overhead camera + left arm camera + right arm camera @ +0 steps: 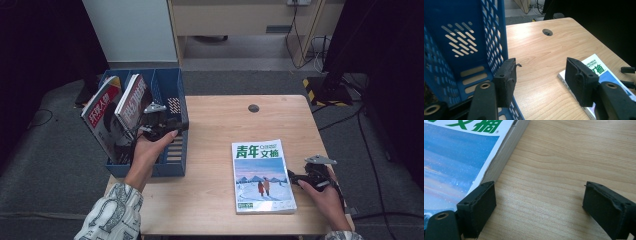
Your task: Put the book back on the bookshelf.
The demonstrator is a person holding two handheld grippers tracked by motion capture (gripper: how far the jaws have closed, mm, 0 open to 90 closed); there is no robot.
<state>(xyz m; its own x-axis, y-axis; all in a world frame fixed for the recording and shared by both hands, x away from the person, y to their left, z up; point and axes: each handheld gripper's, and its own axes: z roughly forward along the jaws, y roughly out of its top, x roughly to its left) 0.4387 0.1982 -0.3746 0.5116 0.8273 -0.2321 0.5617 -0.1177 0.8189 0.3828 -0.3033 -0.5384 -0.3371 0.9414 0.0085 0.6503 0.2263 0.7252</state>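
A blue slotted file rack (pixel 172 90) stands at the table's left edge. Two magazines lean in its left slots, one with a red cover (pixel 102 112) and another behind it (pixel 132 100). My left gripper (pixel 180 125) hangs over the rack's empty right slot. In the left gripper view it (pixel 540 67) is open, with nothing held and the rack's right wall (pixel 494 30) by the left jaw. A blue-covered magazine (pixel 262 175) lies flat at the front right. My right gripper (pixel 292 176) rests open on the wood beside the magazine's right edge (pixel 499 152), its (pixel 540 192) left jaw against that edge.
The wooden table (pixel 215 130) has a round cable hole (pixel 253 108) near its back edge. Cables and a dark stand with yellow-black tape (pixel 315 90) are on the floor at the back right. A white cabinet (pixel 130 30) stands behind the rack.
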